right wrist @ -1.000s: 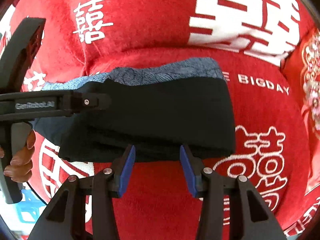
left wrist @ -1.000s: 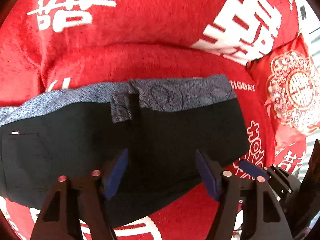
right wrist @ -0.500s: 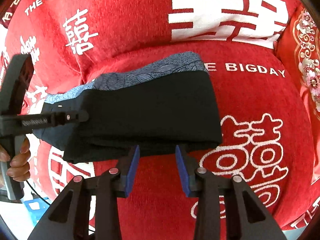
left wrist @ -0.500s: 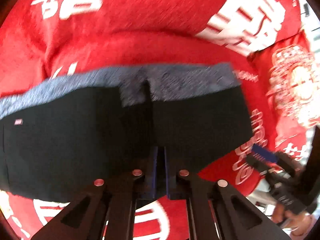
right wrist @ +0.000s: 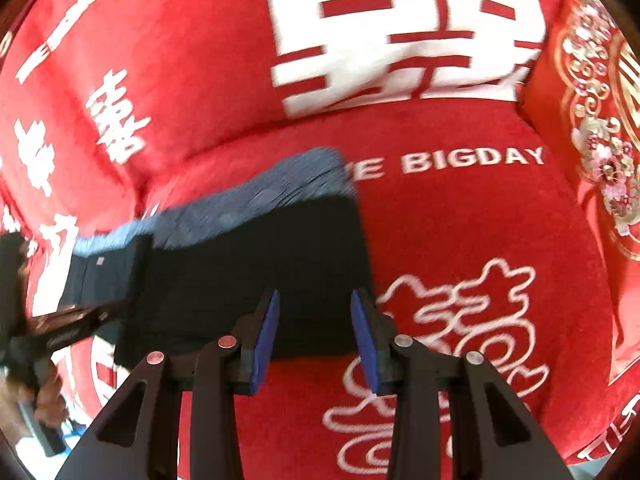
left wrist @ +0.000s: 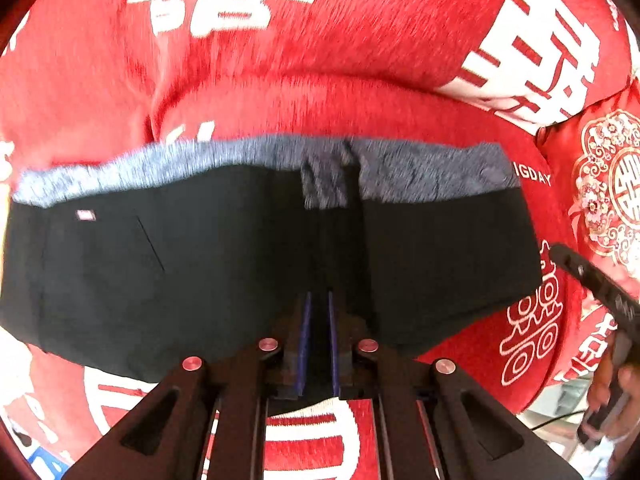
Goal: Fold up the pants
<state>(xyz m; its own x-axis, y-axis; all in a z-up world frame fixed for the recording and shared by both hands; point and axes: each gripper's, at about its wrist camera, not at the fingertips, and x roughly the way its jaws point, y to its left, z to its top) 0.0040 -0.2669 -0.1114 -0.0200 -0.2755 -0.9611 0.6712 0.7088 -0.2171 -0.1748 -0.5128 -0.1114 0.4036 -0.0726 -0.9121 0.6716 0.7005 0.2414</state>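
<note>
Now the pants [left wrist: 224,264], black with a grey patterned band along their far edge, lie folded in a wide strip on a red sofa cover [left wrist: 304,92] printed with white characters. In the left wrist view the left gripper [left wrist: 318,320] points steeply down at the near edge of the strip, about at its middle, and its blue pads [left wrist: 305,344] stand almost together with a dark fold of the fabric running between them, so it is clamped on the pants. From the pinch a ridge of cloth runs away to the grey band. A small pale label sits on the black cloth toward the left end.

In the right wrist view the right gripper [right wrist: 316,320] stands over the near right corner of the pants [right wrist: 256,264]. Its blue pads [right wrist: 267,328] are held moderately apart, and the near edge of the cloth shows in the gap between them; no pad visibly presses on it, though blur hides the contact. The right edge of the strip lies close to the right finger. An embroidered red cushion [right wrist: 592,152] sits at the far right, well apart from the pants.
</note>
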